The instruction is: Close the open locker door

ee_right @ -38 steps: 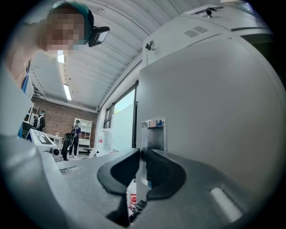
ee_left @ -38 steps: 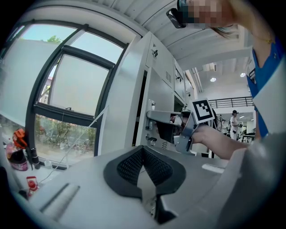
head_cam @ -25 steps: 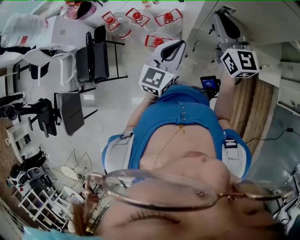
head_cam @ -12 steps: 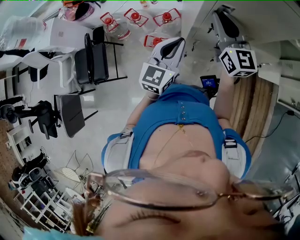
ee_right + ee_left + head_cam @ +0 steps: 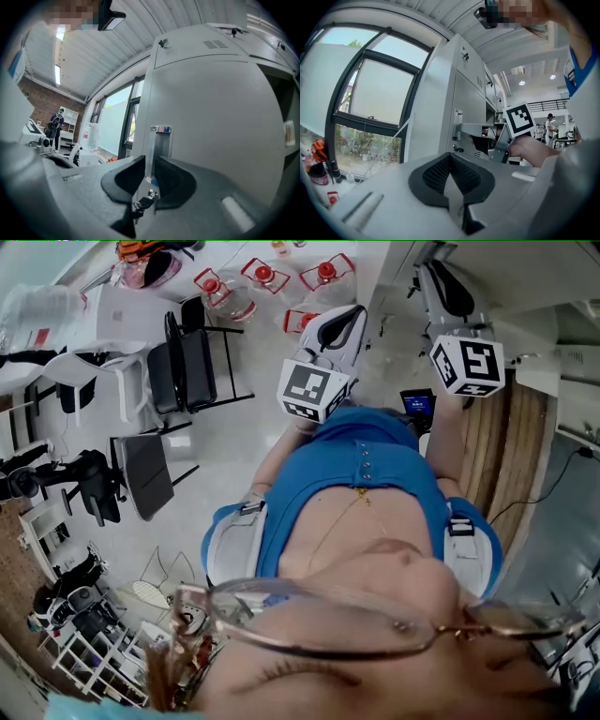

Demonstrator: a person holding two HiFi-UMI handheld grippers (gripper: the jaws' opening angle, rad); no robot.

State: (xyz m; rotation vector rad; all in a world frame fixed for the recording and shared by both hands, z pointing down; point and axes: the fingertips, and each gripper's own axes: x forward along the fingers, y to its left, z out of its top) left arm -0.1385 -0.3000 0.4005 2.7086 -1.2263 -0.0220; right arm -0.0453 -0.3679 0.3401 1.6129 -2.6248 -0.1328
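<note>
The lower end of the handle [image 5: 160,140] on the locker door [image 5: 215,117] is covered by the fingers [image 5: 126,180] of the right gripper [image 5: 149,165], whose jaws have just been opening with this handle between them. A small key [image 5: 142,205] behind the fingertips lies half in shadow, so its attachment cannot be told. Beyond the pressed-together fingertips of the left gripper [image 5: 450,157], the right gripper's own fingertips are hidden behind the door's edge, the locker's inside [image 5: 485,140] is too dark to read, and a person [image 5: 550,126] far right of the fingers is too small to tell.
</note>
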